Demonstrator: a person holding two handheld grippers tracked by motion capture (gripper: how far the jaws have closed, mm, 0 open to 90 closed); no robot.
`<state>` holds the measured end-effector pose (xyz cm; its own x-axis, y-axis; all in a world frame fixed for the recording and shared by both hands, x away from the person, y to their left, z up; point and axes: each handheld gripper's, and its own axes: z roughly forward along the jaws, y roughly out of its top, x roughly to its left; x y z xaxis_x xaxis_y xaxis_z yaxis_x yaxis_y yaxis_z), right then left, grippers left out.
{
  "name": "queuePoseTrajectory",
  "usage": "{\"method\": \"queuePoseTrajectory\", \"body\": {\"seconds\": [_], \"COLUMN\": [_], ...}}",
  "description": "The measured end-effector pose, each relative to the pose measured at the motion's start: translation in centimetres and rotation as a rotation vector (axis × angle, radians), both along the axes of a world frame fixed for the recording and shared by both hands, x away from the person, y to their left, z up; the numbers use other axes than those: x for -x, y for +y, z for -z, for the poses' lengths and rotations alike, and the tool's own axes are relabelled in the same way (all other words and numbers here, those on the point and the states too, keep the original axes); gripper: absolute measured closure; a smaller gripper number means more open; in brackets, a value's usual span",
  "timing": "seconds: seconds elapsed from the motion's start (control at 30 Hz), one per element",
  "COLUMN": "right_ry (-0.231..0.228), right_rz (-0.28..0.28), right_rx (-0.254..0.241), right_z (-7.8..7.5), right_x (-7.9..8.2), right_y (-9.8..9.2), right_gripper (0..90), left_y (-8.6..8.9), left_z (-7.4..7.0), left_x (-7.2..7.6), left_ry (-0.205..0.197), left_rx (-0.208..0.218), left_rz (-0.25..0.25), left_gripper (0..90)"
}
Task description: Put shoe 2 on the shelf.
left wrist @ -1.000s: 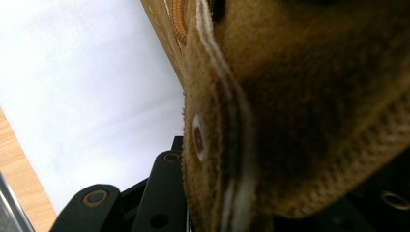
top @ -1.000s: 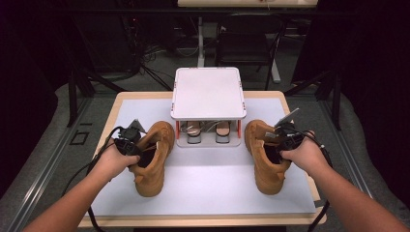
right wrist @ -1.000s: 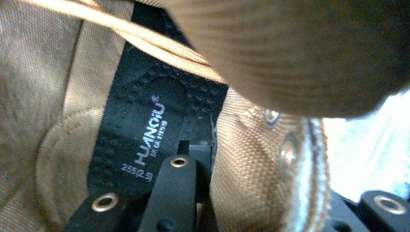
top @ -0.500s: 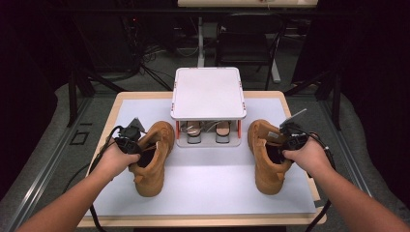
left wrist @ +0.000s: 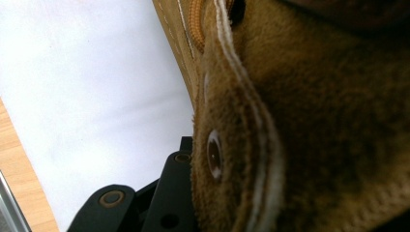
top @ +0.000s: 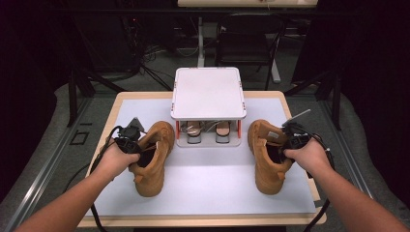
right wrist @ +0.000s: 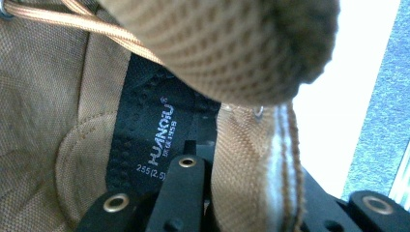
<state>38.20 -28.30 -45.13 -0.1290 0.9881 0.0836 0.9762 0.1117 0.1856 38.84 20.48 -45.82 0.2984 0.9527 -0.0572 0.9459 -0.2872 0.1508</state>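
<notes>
Two tan lace-up boots stand on the white mat (top: 212, 179). The left boot (top: 152, 159) has my left gripper (top: 137, 147) at its opening. In the left gripper view the boot's suede edge with its eyelet (left wrist: 215, 154) runs between the jaws of the left gripper (left wrist: 217, 164), which have just been closing on it. My right gripper (top: 286, 142) has just been closing on the collar of the right boot (top: 266, 154). The right gripper view has one jaw inside by the black size label (right wrist: 159, 135) and the collar wall (right wrist: 246, 159) pinched.
A white two-level rack (top: 208, 92) stands at the back middle of the mat, between the boots. A pair of shoes (top: 193, 130) sits on its lower level. The wooden table edge (top: 113, 108) frames the mat. Dark chairs and cables lie beyond the table.
</notes>
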Motion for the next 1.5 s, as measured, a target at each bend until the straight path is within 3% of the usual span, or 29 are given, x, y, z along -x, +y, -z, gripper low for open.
{"method": "queuePoseTrajectory", "body": {"seconds": [0.07, 0.2, 0.4, 0.57, 0.73, 0.97, 1.17, 1.5], "right_ry": [0.025, 0.016, 0.006, -0.005, 0.022, 0.001, 0.005, 0.008], "right_rz": [-0.030, -0.040, -0.010, 0.009, -0.011, -0.009, -0.003, -0.008], "right_rx": [0.021, 0.027, -0.047, -0.075, -0.064, -0.070, -0.111, -0.093], "right_z": [-0.2, -0.2, -0.2, -0.1, -0.4, -0.4, -0.5, -1.2], "right_x": [-0.1, -0.1, 0.0, 0.1, 0.0, 0.4, 0.6, 0.9], "right_y": [0.0, 0.3, -0.4, -0.7, -0.6, -0.5, -1.0, -1.1], "right_gripper": [83.9, 84.5, 85.3, 85.7, 85.9, 86.0, 86.1, 86.2], "left_y": [0.1, 0.4, 0.9, 1.0, 1.2, 1.4, 1.8, 1.5], "left_z": [0.0, 0.1, 0.0, 0.0, 0.0, -0.2, -0.3, -0.7], "left_x": [0.0, -0.1, 0.0, -0.1, -0.1, -0.2, -0.4, -1.0], "left_ry": [0.003, 0.009, 0.005, 0.015, 0.014, 0.024, 0.024, 0.019], "left_rx": [0.006, 0.038, 0.078, 0.079, 0.095, 0.115, 0.130, 0.148], "left_rz": [-0.011, -0.047, -0.086, -0.080, -0.087, -0.097, -0.100, -0.103], "left_gripper": [82.6, 84.2, 85.7, 86.0, 86.1, 86.1, 86.3, 86.3]}}
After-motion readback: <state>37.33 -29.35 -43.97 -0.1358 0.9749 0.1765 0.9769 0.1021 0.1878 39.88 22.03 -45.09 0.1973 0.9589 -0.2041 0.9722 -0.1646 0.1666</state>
